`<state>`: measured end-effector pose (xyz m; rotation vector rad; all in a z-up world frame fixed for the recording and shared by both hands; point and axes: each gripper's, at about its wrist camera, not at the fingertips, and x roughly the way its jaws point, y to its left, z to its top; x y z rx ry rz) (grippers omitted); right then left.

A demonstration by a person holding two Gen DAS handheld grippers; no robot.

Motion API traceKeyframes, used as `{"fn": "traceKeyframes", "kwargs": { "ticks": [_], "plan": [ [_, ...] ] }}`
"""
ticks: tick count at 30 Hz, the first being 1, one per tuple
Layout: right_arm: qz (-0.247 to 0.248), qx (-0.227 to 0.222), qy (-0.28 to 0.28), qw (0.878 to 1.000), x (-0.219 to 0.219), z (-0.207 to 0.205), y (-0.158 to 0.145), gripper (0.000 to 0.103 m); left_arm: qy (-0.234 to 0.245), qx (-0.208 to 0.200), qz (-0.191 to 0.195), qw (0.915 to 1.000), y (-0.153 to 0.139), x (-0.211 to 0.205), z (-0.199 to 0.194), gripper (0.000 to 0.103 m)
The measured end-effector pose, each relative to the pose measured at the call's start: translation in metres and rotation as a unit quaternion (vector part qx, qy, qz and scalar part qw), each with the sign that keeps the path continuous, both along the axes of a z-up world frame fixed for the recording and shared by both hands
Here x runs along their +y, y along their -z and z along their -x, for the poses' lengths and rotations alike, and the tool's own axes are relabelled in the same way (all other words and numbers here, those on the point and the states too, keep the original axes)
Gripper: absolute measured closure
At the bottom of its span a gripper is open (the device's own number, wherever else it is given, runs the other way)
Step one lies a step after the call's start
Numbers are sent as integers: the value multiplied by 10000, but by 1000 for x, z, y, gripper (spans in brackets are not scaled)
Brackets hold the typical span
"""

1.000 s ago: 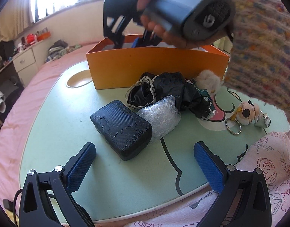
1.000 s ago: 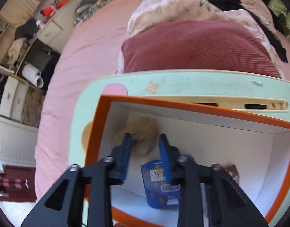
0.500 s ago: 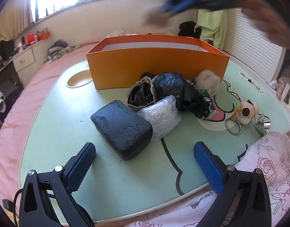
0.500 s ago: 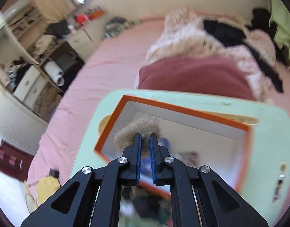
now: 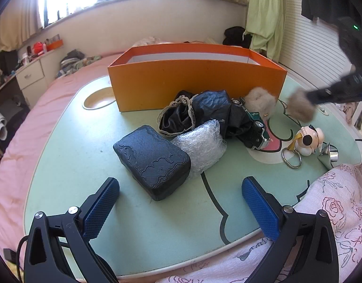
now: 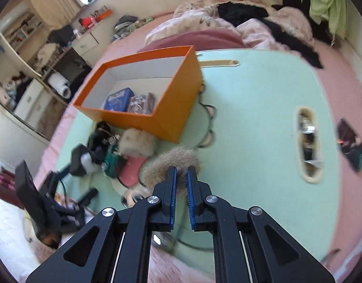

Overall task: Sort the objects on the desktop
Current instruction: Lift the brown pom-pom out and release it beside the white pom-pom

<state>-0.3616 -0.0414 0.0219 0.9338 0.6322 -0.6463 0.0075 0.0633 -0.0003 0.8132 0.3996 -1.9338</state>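
My right gripper [image 6: 181, 181] is shut on a brown fur pompom [image 6: 172, 160] and holds it above the green table [image 6: 251, 118], to the right of the orange box [image 6: 143, 99]. It shows blurred in the left wrist view [image 5: 298, 107]. The box holds a blue tin [image 6: 118, 99] and a clear packet [image 6: 140, 103]. My left gripper [image 5: 181, 202] is open and empty, low over the table just in front of a black textured case [image 5: 152, 160]. A bubble-wrap bundle [image 5: 202, 143], black lace cloth [image 5: 197, 115], a green toy car [image 5: 257, 127] and a pale pompom [image 5: 260, 101] lie beside it.
A white dog keychain with rings [image 5: 308, 139] and a small metal bell [image 5: 331, 154] lie at the table's right. A floral quilt [image 5: 334, 200] covers the near right edge. A cup recess [image 5: 98, 100] is at the left of the orange box [image 5: 195, 80]. Pink bedding surrounds the table.
My right gripper shut on the brown pompom inside the box, lifted it out and swung right, out over the table's right side. My left gripper stayed still and open.
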Motion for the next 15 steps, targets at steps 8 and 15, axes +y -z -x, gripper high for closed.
{"fn": "traceKeyframes", "kwargs": {
  "ticks": [8, 15],
  "plan": [
    [520, -1057, 315, 9925, 12, -6, -22, 53, -9, -1, 0, 10000, 0, 0, 0, 0],
    [2013, -258, -430, 9783, 100, 20, -28, 52, -18, 1, 0, 10000, 0, 0, 0, 0]
  ]
}}
